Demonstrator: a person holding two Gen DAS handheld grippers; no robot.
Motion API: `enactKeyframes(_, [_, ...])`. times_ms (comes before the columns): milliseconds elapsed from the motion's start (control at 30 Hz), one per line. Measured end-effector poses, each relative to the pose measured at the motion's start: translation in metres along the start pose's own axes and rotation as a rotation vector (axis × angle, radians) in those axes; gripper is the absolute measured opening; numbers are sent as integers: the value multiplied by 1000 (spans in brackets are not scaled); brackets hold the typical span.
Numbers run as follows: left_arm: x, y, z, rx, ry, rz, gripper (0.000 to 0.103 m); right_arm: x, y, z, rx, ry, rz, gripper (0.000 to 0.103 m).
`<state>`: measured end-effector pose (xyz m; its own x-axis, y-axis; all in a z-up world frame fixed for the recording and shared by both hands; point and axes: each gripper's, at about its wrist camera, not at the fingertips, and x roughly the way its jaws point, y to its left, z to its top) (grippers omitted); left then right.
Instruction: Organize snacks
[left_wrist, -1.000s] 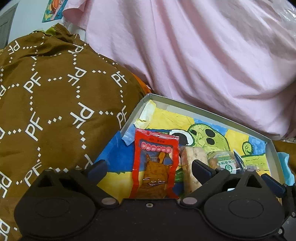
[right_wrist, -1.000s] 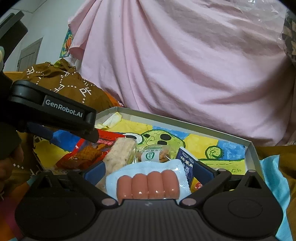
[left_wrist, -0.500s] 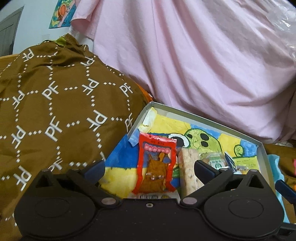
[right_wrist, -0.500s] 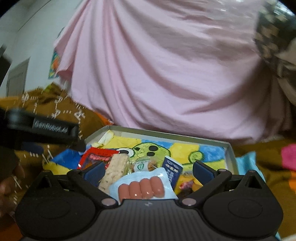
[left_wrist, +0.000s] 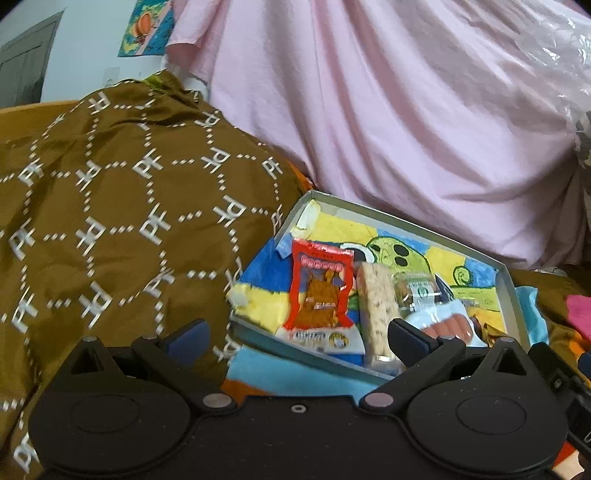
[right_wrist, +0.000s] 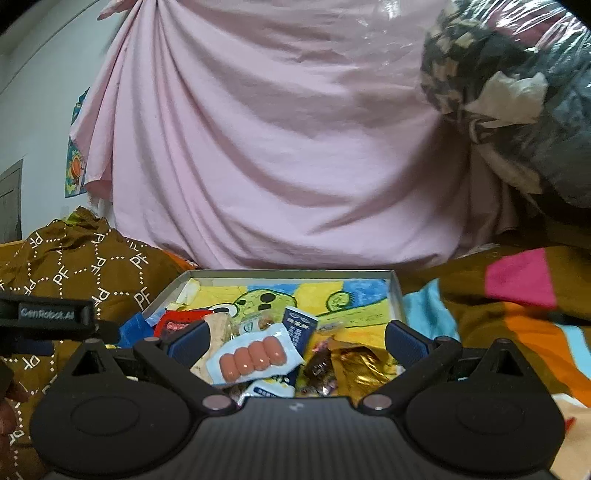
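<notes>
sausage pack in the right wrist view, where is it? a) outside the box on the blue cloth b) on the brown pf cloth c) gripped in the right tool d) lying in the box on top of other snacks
d: the sausage pack lies inside the box over other snacks, and the right tool is open around nothing.

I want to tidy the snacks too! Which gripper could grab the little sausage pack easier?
Probably the right gripper. It is open, and the sausage pack lies right between its fingers in the tray. The left gripper, also open, faces the red snack packet, with the sausages off to its side.
</notes>
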<state>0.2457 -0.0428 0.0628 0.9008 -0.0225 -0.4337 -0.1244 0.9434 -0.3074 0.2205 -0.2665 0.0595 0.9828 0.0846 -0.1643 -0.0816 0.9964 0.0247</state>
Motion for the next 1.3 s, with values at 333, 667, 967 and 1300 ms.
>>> enactKeyframes(333, [-42,5,-25,36,-38,13,102,-38,2,-6,22,12,-9,103])
enactKeyframes(667, [-80,16,-49,74,-60,19,102,-73,11,-16,-6,18,-15,103])
enactKeyframes(967, [-104,22,-61,120,-76,3,102,-98,13,-28,26,49,-38,103])
enactKeyframes(1300, [-123,33,-72,141,-74,0,102,-117,18,-35,61,75,-56,103])
